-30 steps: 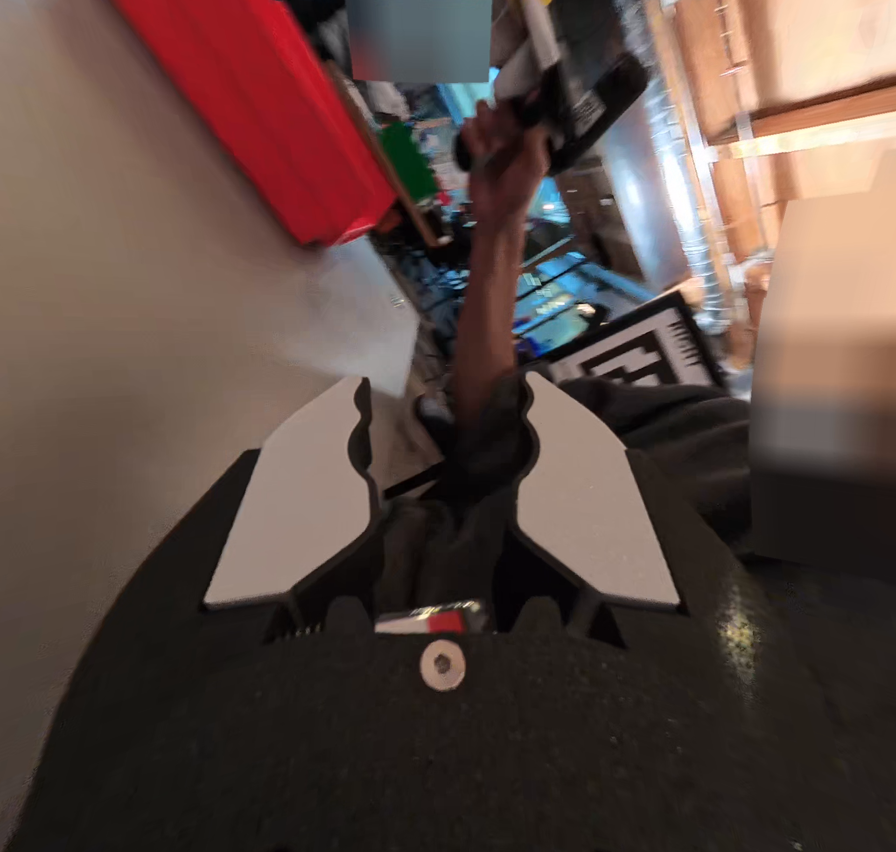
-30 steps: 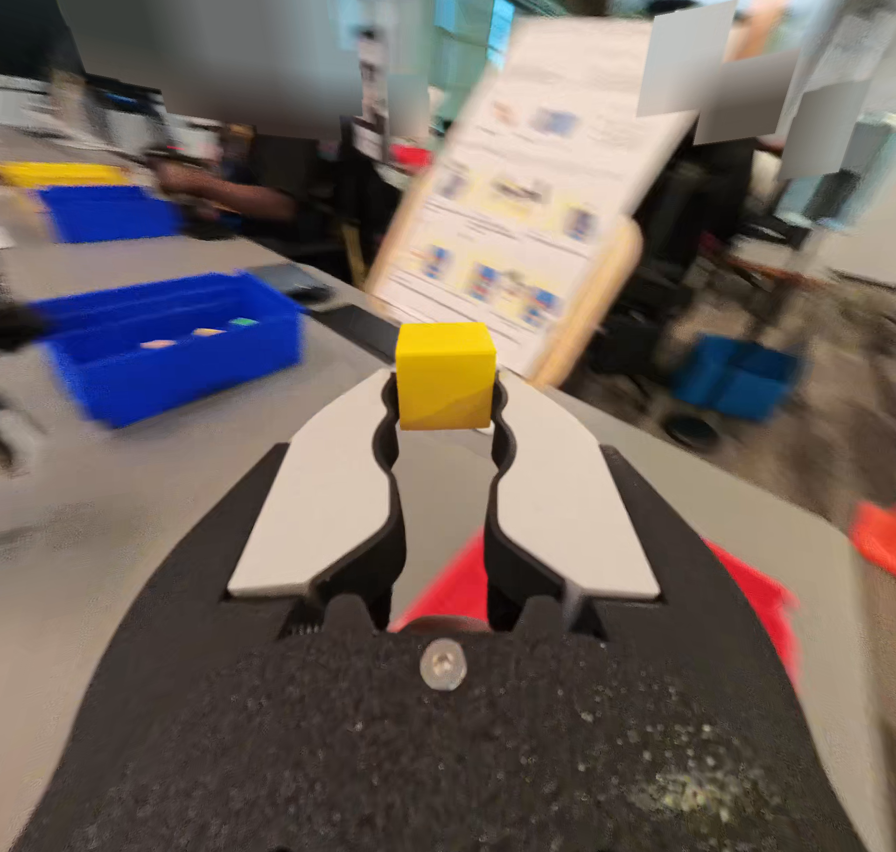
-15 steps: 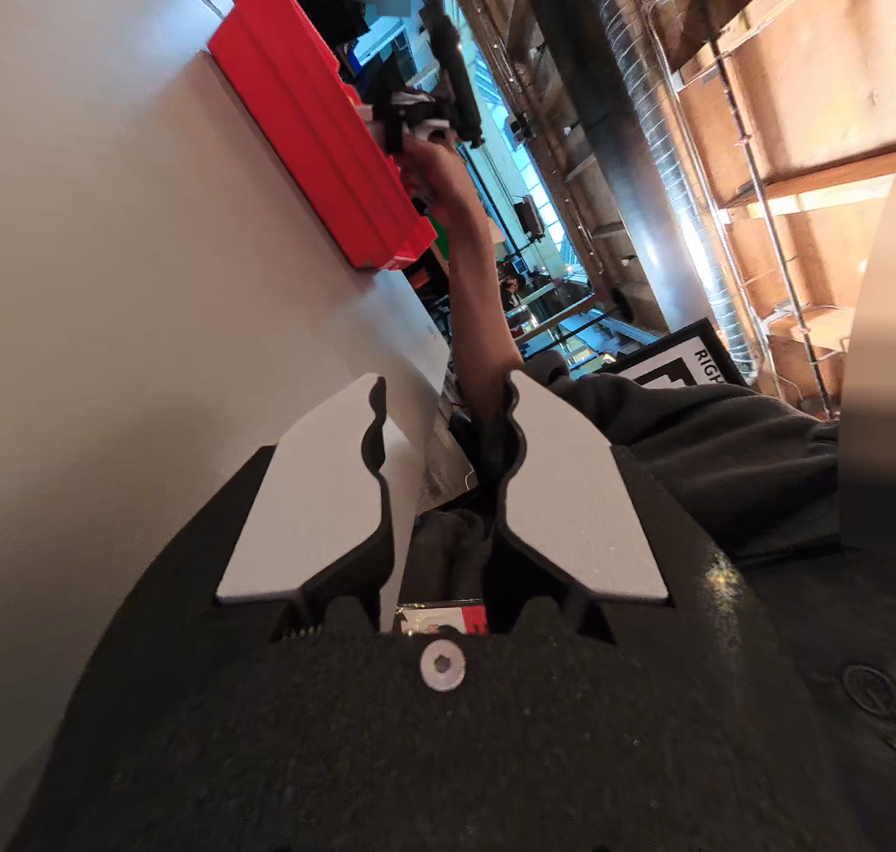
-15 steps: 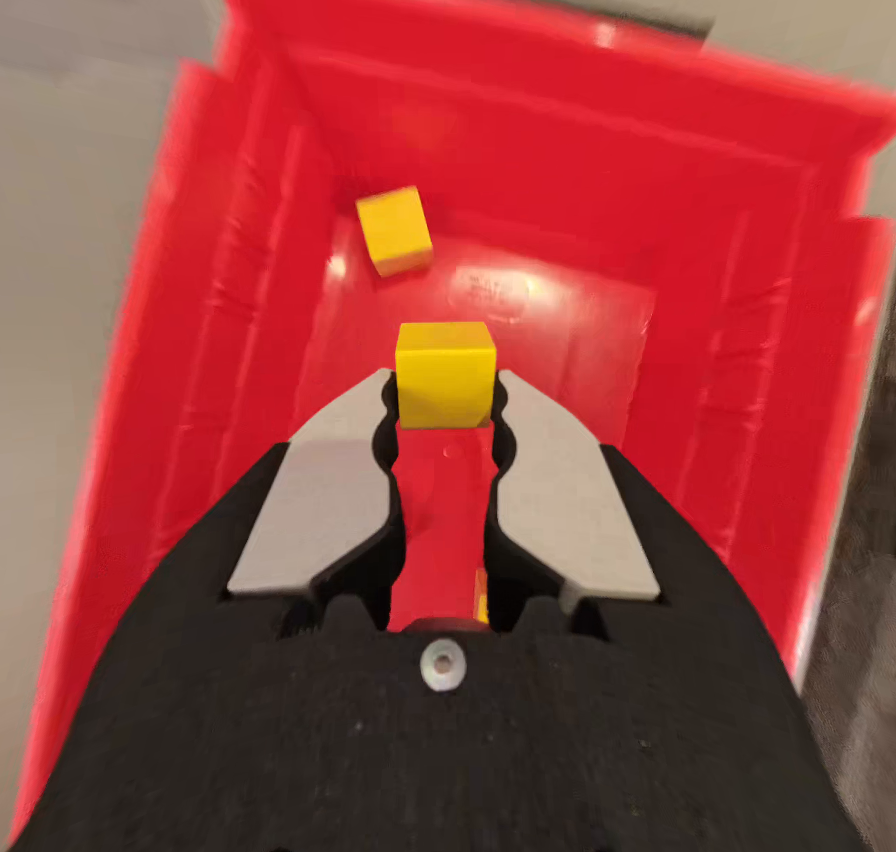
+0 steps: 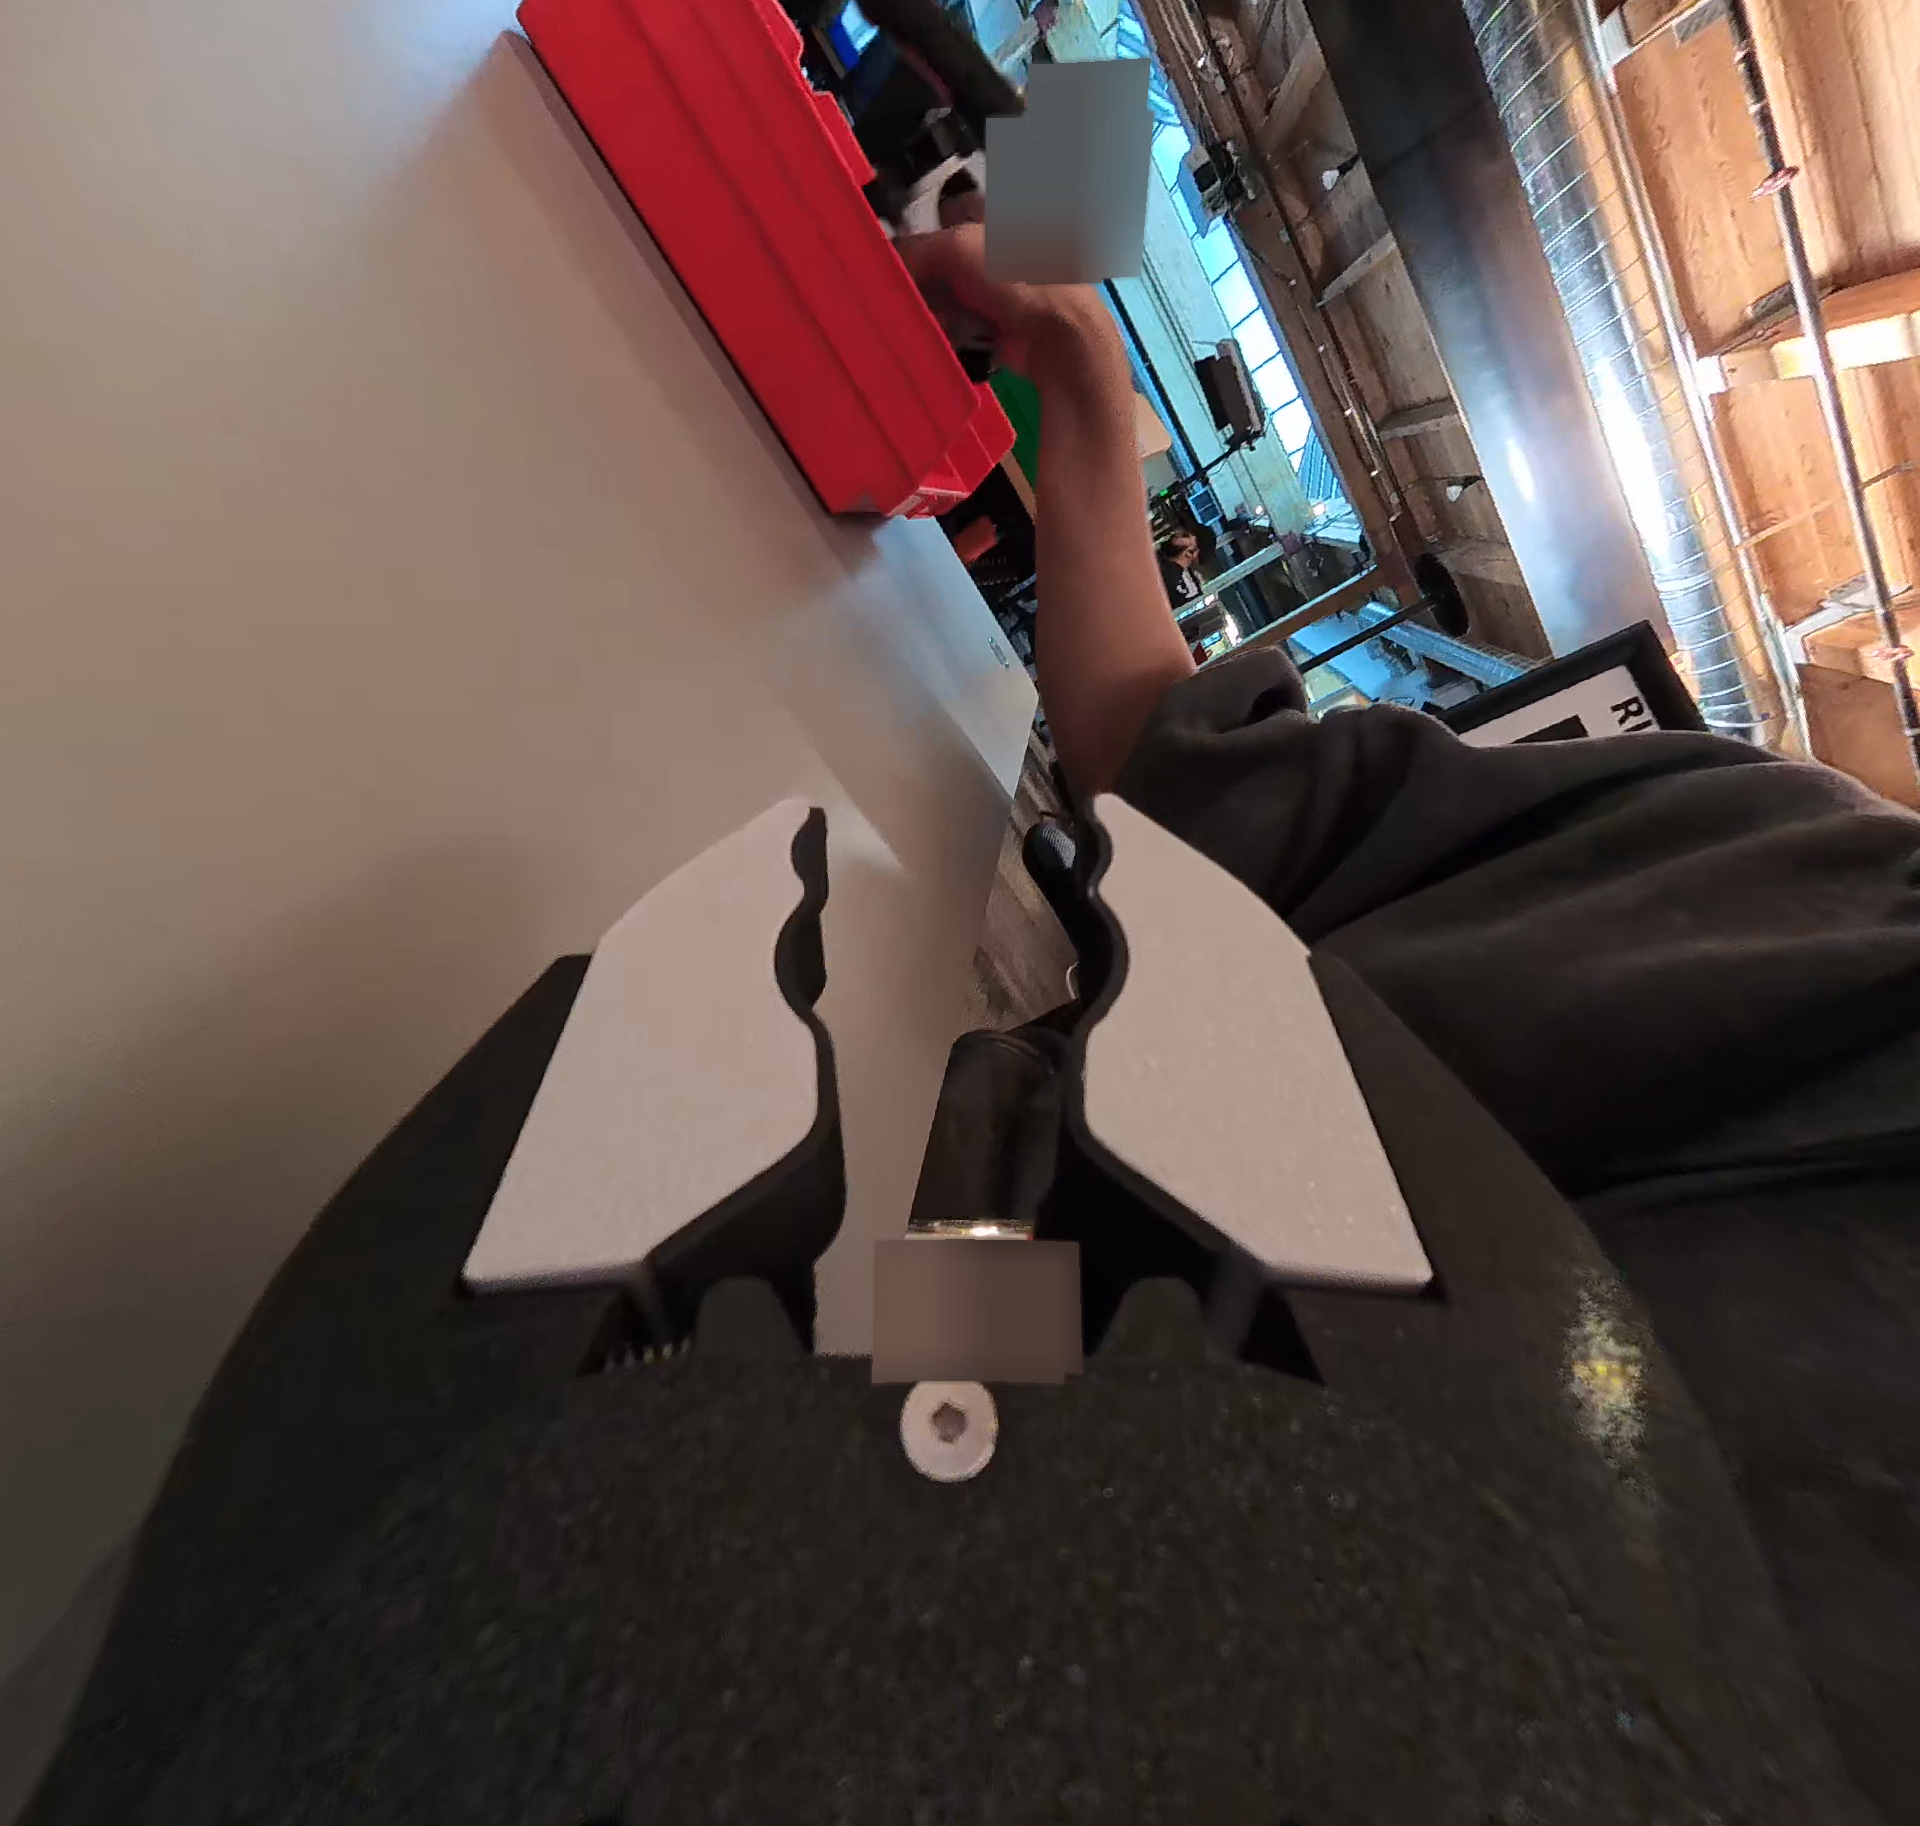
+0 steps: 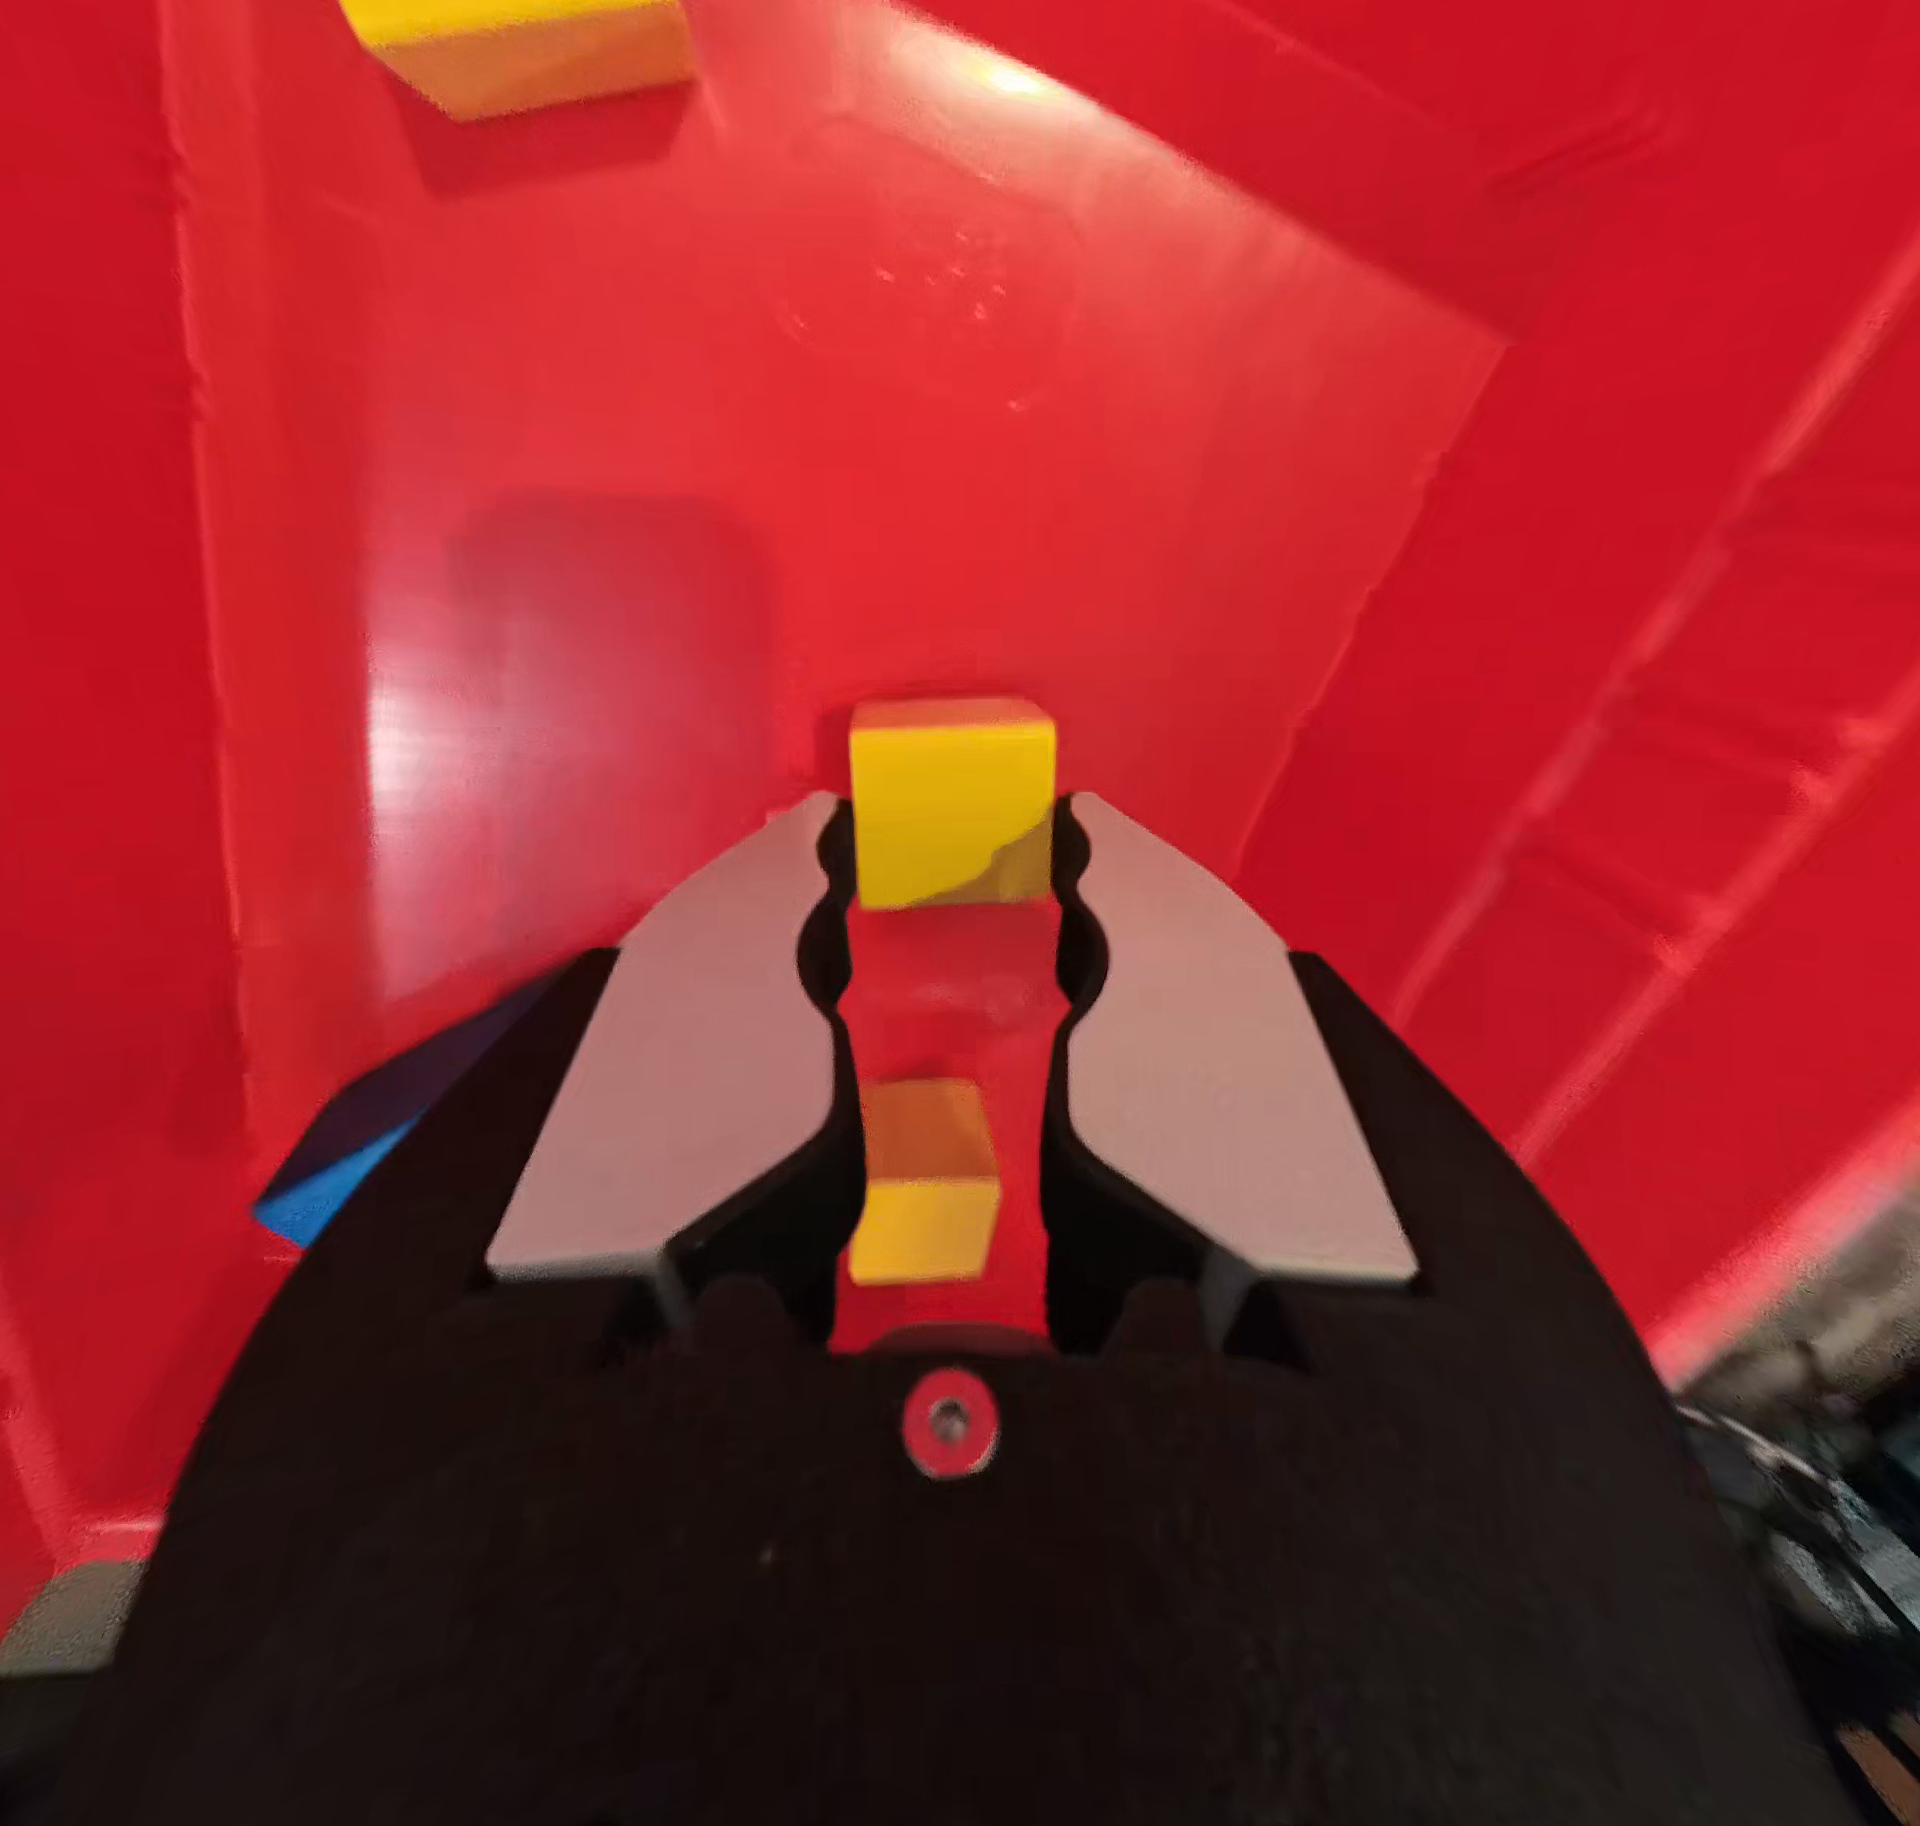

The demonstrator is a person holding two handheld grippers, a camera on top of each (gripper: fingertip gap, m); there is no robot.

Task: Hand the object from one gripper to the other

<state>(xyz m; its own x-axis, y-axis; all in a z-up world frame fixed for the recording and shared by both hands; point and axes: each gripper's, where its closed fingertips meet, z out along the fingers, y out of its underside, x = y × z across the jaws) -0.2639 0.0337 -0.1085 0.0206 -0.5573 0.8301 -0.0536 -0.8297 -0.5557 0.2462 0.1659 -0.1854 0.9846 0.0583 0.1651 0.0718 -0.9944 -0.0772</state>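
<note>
Two hand-held grippers, one yellow cube held inside a red bin.
Right hand-held gripper (image 6: 951, 810) pinches the yellow cube (image 6: 948, 802) at its fingertips, low inside the red bin (image 6: 1143, 446), where two more yellow cubes (image 6: 514, 0) and a blue block (image 6: 327, 1189) lie. Left hand-held gripper (image 5: 951, 826) stands parted and empty beside the bench (image 5: 312, 529), well apart from the bin.

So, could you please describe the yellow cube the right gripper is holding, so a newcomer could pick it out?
Look inside the red bin. Three yellow cubes show there; this yellow cube is the one clamped between the jaws of the right gripper, while the others lie loose.
</note>
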